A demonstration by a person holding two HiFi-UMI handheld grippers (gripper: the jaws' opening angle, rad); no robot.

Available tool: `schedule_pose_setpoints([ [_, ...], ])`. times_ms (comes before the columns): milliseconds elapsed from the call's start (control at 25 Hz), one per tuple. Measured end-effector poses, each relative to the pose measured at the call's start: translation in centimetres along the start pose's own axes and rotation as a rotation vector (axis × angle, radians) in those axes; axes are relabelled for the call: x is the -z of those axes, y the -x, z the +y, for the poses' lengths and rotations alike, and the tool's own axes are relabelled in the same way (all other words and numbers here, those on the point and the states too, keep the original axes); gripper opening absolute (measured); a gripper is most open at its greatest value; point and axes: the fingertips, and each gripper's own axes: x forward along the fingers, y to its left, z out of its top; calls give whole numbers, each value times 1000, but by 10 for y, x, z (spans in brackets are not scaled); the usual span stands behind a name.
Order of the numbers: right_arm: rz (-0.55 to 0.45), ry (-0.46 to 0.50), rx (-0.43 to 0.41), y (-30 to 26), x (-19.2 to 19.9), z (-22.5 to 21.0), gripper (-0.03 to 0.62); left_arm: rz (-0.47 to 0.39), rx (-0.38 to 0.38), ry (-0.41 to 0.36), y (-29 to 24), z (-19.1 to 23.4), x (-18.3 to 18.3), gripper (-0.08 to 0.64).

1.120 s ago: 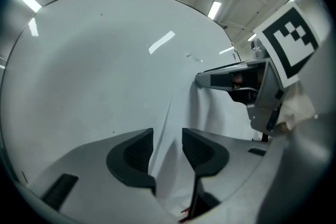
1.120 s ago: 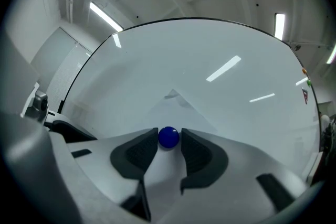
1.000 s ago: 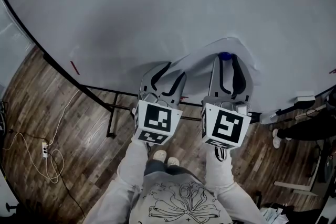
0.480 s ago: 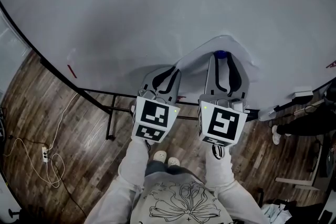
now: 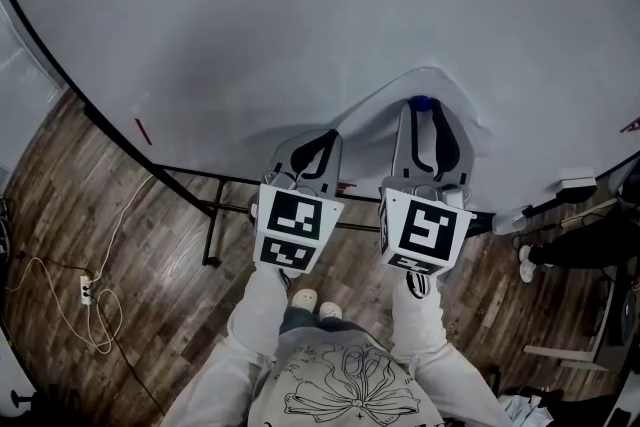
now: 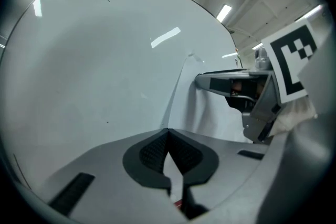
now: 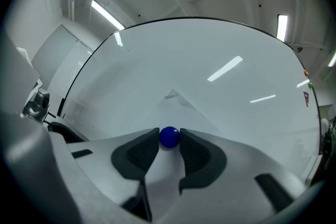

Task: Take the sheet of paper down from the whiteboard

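A white sheet of paper (image 5: 452, 107) hangs on the whiteboard (image 5: 300, 15), bulging away from it at its lower left. A blue round magnet (image 5: 427, 104) sits on it. My left gripper (image 5: 326, 137) is shut on the sheet's left edge; in the left gripper view the paper (image 6: 210, 113) runs into the closed pads (image 6: 152, 152). My right gripper (image 5: 428, 111) reaches the magnet (image 7: 169, 137). Its jaws are closing, with the magnet between them and both pads (image 7: 140, 153) touching its sides.
The whiteboard's black stand (image 5: 212, 215) rises from a wooden floor. A white cable and power strip (image 5: 88, 287) lie at the left. An eraser (image 5: 580, 185) rests on the board's ledge at the right. Another person's shoe (image 5: 526, 263) shows nearby.
My left gripper's jaws, wide apart a second ago, have closed on the paper's left edge. The right gripper has stayed around the blue magnet.
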Motion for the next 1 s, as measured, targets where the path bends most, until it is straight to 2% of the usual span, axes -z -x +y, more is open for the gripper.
schedule_pose_setpoints([
  [360,-1,-27,-27,2,0,-3,117,-10,-43,15,16,4,-11,3],
  [640,-7,-55,-10,6,-1,-19,117,-3,-90,21,27,14,-11,3],
  [1000,-29,-66,17,17,-4,-39,117,-3,-167,72,54,39,1,3],
])
